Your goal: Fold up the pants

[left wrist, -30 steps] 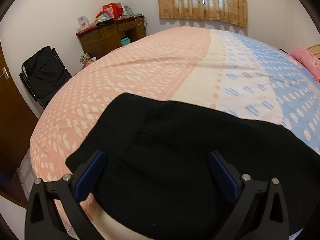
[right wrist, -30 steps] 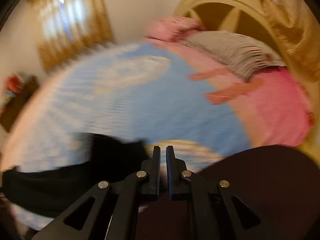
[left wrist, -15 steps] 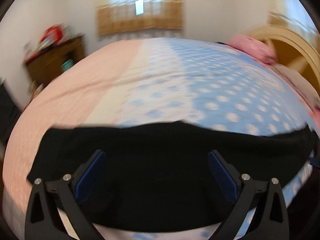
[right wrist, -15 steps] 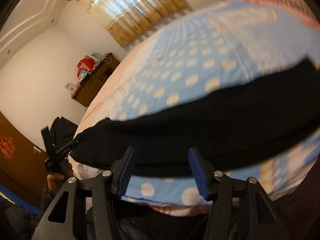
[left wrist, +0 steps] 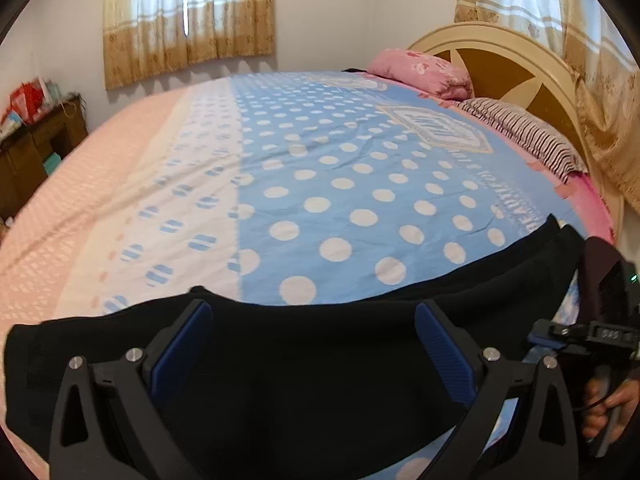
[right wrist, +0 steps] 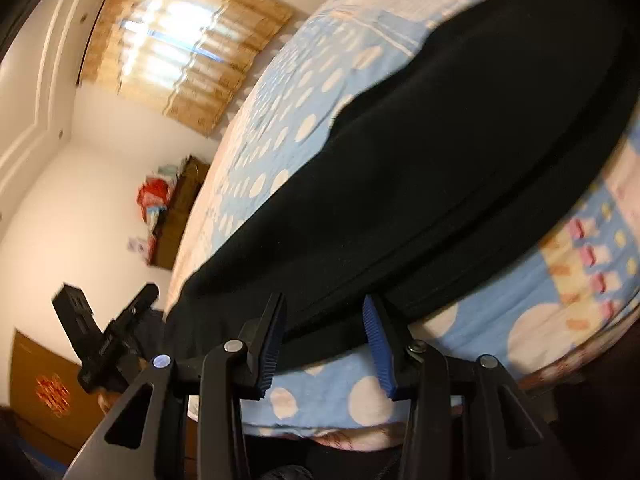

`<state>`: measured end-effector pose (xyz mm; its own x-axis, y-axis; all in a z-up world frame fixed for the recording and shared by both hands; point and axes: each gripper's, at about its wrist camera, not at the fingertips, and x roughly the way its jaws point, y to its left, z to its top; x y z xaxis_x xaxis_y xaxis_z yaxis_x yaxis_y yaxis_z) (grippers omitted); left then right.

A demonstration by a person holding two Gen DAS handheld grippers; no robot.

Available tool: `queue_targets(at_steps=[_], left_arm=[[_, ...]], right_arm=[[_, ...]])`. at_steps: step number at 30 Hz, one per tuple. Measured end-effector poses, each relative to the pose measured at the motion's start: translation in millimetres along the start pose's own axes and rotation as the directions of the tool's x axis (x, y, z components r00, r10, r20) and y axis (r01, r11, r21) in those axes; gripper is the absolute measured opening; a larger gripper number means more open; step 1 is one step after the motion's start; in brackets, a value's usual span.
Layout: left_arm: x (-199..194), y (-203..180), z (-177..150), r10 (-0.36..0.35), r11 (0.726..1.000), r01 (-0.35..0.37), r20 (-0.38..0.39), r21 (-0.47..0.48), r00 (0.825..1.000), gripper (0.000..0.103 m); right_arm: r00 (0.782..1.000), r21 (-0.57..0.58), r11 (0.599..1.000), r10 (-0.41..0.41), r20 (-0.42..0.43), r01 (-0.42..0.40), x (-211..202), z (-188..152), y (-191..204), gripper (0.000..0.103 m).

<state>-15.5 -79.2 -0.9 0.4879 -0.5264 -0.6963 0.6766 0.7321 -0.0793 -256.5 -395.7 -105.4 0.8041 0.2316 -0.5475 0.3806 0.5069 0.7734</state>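
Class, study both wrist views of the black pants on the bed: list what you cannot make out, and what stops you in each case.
- Left wrist view: the near part of the pants is hidden by the left gripper and cut by the bottom edge.
- Left wrist view: folds are lost in the dark fabric.
- Right wrist view: the pants' far end is blurred and cut by the right edge.
- Right wrist view: whether the right gripper touches the hem, since its open jaws straddle it.
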Motion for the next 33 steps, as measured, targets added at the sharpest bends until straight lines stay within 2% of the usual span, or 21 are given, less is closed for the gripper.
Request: queue_targets(at_steps=[4,5,6,9,12,13,15,18,21,25,27,28,29,31,33], left_arm=[[5.5,-4.1,10.0,-0.032,0.999,0.032,-0.012,-0.003,0.999,0.103],[6.8,-6.9,14.7,-0.037,0.999,0.037,-0.012,0.005,0.999,0.103],[7.7,-10.2,19.6,-0.041,0.999,0.041,-0.008,0.016,0.999,0.103],[8.8,-19.3,31.9,-0.049,0.997,0.049,0.002,0.053,0.999,0.103],[14.1,-26.2,41.8,-0.061,0.994,0.061,-0.002,0.086,0.998,0.103],[17.6,-30.5,45.5,-0.069,0.992,0.069,-0.008,0.101,0.998,0.103],[24.2,-37.6,49.4,-0.079,0.989,0.081,-0.019,0.126,0.997,0.103],[34.9,-52.3,53.3,-0.074,0.981,0.079,-0.034,0.178,0.997,0.103],[43.0,-64.0,55.1,-0.079,0.974,0.088,-0.050,0.211,0.996,0.103],[50.6,-70.0,51.0,-0.092,0.970,0.106,-0.077,0.221,0.993,0.103],[54.1,-69.4,47.9,-0.094,0.970,0.113,-0.094,0.215,0.991,0.103],[56.9,-68.7,45.6,-0.097,0.970,0.119,-0.110,0.212,0.989,0.103],[58.3,-68.5,42.9,-0.101,0.970,0.125,-0.122,0.209,0.987,0.103],[58.1,-68.9,37.3,-0.113,0.968,0.139,-0.132,0.207,0.985,0.103],[55.1,-69.0,28.8,-0.118,0.968,0.144,-0.132,0.206,0.984,0.103]], right_arm=[[0.999,0.033,0.999,0.035,0.033,-0.036,7.7,5.8,3.9,0.040],[0.999,0.031,0.999,0.034,0.041,-0.035,9.0,6.6,5.5,0.020],[0.999,0.023,0.999,0.031,0.040,-0.032,12.1,6.9,7.6,0.005],[0.998,-0.027,0.999,0.031,0.047,-0.030,8.7,5.7,17.4,0.004],[0.996,-0.137,0.989,0.069,0.060,-0.060,-12.6,2.2,31.2,0.004],[0.998,-0.163,0.986,0.050,0.048,-0.041,-18.1,-0.6,32.8,0.004],[1.000,-0.147,0.989,-0.007,0.000,0.007,-17.9,-6.0,24.0,0.004],[0.991,-0.138,0.986,-0.102,-0.088,0.089,-5.4,-21.4,8.5,0.004],[0.982,-0.142,0.985,-0.116,-0.151,0.095,4.7,-26.2,7.6,0.004],[0.970,-0.214,0.973,-0.128,-0.206,0.083,-1.4,-14.4,21.6,0.007],[0.955,-0.276,0.959,-0.138,-0.261,0.063,-9.9,-5.5,32.3,0.015],[0.946,-0.323,0.944,-0.169,-0.276,0.074,-18.5,1.7,39.0,0.018],[0.948,-0.335,0.939,-0.170,-0.270,0.073,-23.8,7.9,42.8,0.019],[0.968,-0.345,0.937,-0.130,-0.216,0.049,-46.8,31.8,50.3,0.023],[0.986,-0.372,0.925,-0.120,-0.114,0.070,-64.7,55.1,58.4,0.044]])
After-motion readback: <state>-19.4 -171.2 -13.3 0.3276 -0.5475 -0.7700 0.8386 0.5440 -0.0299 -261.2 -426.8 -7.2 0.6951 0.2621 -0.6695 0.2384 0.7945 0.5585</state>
